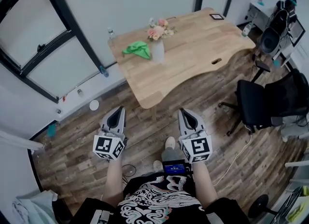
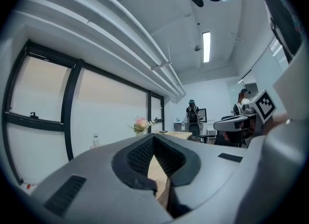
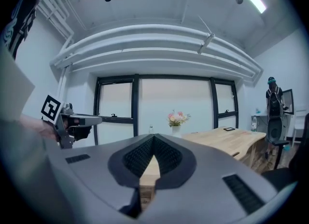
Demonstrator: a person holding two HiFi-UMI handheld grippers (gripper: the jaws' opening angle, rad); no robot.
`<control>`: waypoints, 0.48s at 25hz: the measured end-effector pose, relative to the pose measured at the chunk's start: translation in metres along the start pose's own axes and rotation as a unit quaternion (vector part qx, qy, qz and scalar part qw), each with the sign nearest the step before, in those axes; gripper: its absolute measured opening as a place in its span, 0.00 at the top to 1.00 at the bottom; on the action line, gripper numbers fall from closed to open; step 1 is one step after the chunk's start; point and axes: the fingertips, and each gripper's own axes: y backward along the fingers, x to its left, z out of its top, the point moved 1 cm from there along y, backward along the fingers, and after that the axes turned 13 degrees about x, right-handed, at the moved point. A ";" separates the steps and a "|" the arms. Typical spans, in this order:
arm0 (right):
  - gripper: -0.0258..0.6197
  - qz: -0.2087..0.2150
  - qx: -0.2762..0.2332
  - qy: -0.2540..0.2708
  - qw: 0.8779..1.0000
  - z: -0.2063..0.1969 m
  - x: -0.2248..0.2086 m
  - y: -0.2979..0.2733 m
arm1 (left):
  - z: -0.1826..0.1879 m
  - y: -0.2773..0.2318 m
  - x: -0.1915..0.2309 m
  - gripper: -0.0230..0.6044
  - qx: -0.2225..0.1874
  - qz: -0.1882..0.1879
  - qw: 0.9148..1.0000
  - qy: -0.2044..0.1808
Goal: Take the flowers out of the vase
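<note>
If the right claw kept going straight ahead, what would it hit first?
Likely the near edge of the wooden table; nothing shows before it. The vase stands further back, though depth is unclear.

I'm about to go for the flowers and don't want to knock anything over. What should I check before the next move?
1. The flowers sit in the vase, upright on the table: ok.
2. The left gripper is empty: ok, jaws together on nothing.
3. The right gripper is empty: ok, same.
4. Jaws open for a grasp: not ok, both shut.
5. The vase is within reach: not ok, both grippers are over the floor, short of the table.
6. Free space round the vase: cannot tell; a green cloth lies close beside it.
</note>
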 end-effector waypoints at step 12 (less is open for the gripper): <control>0.95 0.033 0.008 -0.012 0.999 0.021 -0.054 -0.108 | 0.006 -0.115 0.045 0.96 0.016 -0.008 1.000 0.013</control>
